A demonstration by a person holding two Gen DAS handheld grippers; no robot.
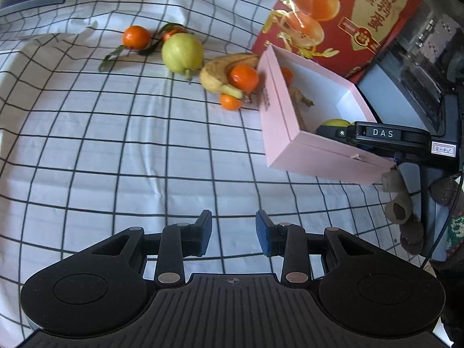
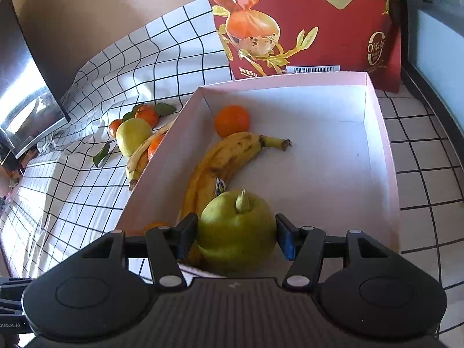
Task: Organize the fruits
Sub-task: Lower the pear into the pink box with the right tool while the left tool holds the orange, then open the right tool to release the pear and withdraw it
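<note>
We count two pears: one between the right gripper's (image 2: pixel 236 239) pads, low in the pink box (image 2: pixel 380 133) beside one banana (image 2: pixel 214 171) and one tangerine (image 2: pixel 232 121); whether the pads still press we cannot tell. Another pear (image 1: pixel 182 53) lies on the checked cloth (image 1: pixel 116 150). Our left gripper (image 1: pixel 233 230) hangs half-open, empty.

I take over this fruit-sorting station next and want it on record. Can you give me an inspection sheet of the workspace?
Surface: white checked cloth, wrinkled at the far side.
Job's things: pink box holds a banana, an orange and a pear; outside lie a second pear, a second banana and four oranges, the nearest.
Clutter: red carton behind the box.
Grippers: left gripper open, empty; right gripper around the boxed pear, right pad just clear.
Cables: one black cable at the right edge.
Surroundings: dark appliance beside the carton.
</note>
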